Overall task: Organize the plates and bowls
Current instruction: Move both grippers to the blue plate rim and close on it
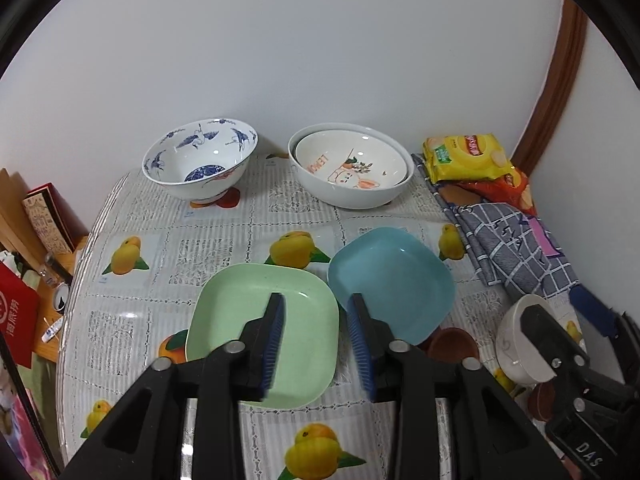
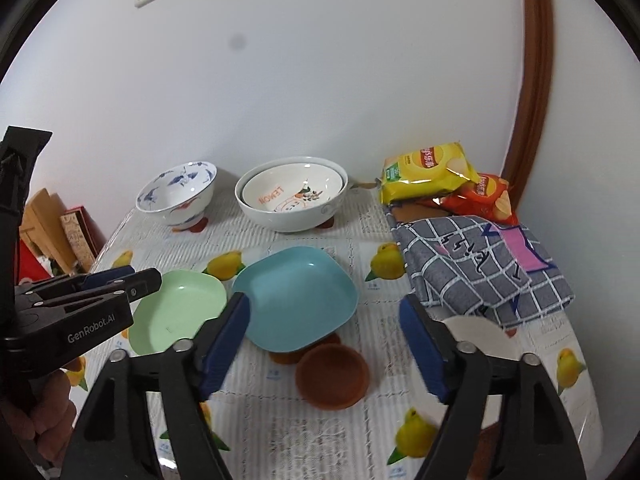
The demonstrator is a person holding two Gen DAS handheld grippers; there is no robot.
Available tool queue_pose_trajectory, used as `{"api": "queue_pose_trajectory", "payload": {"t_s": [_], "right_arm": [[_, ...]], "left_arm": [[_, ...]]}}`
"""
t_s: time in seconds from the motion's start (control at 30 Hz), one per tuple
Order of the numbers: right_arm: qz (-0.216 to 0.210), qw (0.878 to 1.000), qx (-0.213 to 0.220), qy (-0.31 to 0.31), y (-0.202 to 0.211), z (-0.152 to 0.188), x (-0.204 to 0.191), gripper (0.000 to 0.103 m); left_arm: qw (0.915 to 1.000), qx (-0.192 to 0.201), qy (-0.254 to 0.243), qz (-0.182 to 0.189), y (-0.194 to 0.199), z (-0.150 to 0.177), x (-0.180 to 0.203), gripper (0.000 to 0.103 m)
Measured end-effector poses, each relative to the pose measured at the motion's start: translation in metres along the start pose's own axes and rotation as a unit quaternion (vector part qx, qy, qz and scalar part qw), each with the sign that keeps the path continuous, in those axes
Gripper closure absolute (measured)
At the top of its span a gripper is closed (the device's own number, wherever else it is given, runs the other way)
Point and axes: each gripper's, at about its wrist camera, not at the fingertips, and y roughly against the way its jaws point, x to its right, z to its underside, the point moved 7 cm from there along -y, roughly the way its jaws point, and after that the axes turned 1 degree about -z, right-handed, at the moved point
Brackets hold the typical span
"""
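My left gripper [image 1: 316, 344] hangs part-open and empty above the green plate [image 1: 240, 312], my right gripper [image 2: 324, 344] gapes wide and empty near the blue plate [image 2: 296, 296] on the table [image 2: 280, 420].

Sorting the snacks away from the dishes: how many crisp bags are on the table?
2: a yellow bag at the far right by the wall, and a red bag tucked partly under it, beside the checked cloth. More may be hidden.

Mint-green plate [image 1: 256, 320], sky-blue plate [image 1: 394, 276], blue-crane-patterned white bowl [image 1: 200, 160], grey checked cloth [image 2: 480, 264], lemon-printed bench cover [image 1: 132, 216].
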Motion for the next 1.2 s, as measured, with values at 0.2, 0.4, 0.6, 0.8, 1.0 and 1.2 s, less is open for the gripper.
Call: {"api": "queue_pose_trajectory", "payload": {"t_s": [0.2,0.4,0.6,0.8,1.0,1.2], "right_arm": [[-0.021,1.000,-0.010,0.003,-0.024,-0.019,0.008,0.024],[-0.046,0.998,-0.019,-0.033,-0.056,-0.035,0.019,0.024],[-0.056,0.996,-0.036,-0.052,-0.091,-0.031,0.026,0.024],[-0.051,0.995,-0.066,-0.053,-0.124,-0.011,0.029,0.025],[-0.043,0.994,-0.084,-0.048,-0.140,0.000,0.032,0.028],[-0.037,0.991,-0.117,-0.045,-0.159,0.013,0.030,0.040]], "left_arm": [[0.9997,0.012,0.003,-0.019,-0.010,-0.018,-0.003,0.053],[0.9997,0.017,-0.007,-0.019,-0.031,-0.034,-0.003,0.053],[0.9998,-0.003,-0.018,0.007,-0.066,-0.040,0.011,0.053],[0.9990,-0.029,-0.032,0.010,-0.102,-0.036,0.022,0.053],[0.9976,-0.051,-0.044,0.011,-0.128,-0.030,0.030,0.055],[0.9968,-0.066,-0.042,0.017,-0.146,-0.018,0.034,0.063]]}}
